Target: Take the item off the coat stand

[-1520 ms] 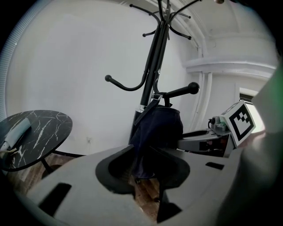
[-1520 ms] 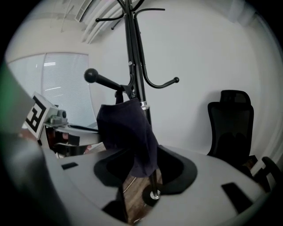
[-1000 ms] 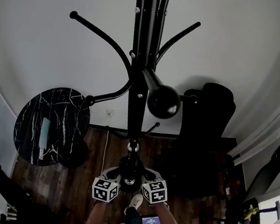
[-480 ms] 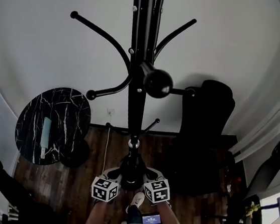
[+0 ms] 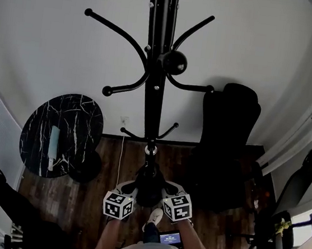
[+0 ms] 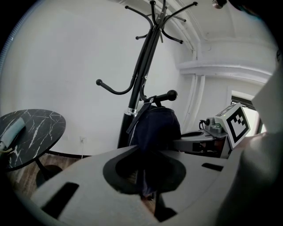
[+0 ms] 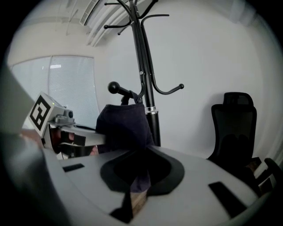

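Note:
A black coat stand [image 5: 154, 81] rises before the white wall. A dark blue bag [image 6: 154, 128] hangs by its strap from a low knobbed hook [image 6: 170, 94] on that stand; it also shows as a dark mass [image 5: 150, 183] at the stand's foot and as the bag [image 7: 124, 126] in the right gripper view. My left gripper [image 6: 148, 174] pinches the bag's lower fabric from the left. My right gripper [image 7: 139, 176] has just been closing and grips the fabric from the right. Both grippers, left [image 5: 131, 191] and right [image 5: 165, 192], meet at the bag.
A round black marble table [image 5: 77, 123] with a pale object [image 5: 52, 143] stands at the left. A black office chair [image 5: 227, 141] is right of the stand, and another chair [image 5: 297, 189] stands farther right. Dark wooden floor [image 5: 104, 177] lies below, with a shoe [image 5: 153, 217].
The stand's big near knob has shrunk and slid up the picture as the view drew back. Both grippers have shifted slightly up the picture, still together at the bag.

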Demonstrator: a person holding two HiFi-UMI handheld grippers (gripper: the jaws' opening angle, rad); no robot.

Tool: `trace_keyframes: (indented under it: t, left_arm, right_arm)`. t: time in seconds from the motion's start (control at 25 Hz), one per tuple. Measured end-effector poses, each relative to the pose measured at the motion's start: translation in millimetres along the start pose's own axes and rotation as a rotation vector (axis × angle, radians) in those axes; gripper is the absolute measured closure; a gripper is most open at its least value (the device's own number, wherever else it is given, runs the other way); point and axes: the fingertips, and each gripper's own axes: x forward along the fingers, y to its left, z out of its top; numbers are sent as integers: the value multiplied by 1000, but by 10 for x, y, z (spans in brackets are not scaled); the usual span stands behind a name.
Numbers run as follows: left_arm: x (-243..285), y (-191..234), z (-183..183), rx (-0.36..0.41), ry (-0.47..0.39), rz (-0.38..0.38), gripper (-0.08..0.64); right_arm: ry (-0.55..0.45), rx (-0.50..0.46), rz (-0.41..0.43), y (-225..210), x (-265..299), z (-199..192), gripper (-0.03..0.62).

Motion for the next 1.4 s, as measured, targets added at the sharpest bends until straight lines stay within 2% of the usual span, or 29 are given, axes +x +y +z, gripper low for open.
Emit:
trace_keyframes:
  t: [0.92,1.4]
  left_arm:
    - [-450,-301,6,-22,-78,-6,531]
    - [-651,-428,69,-6,-111,-9,531]
  right_arm:
    - [-48,-8,11,295,-465,-3,561]
    - [-80,6,9,430,-652,34,563]
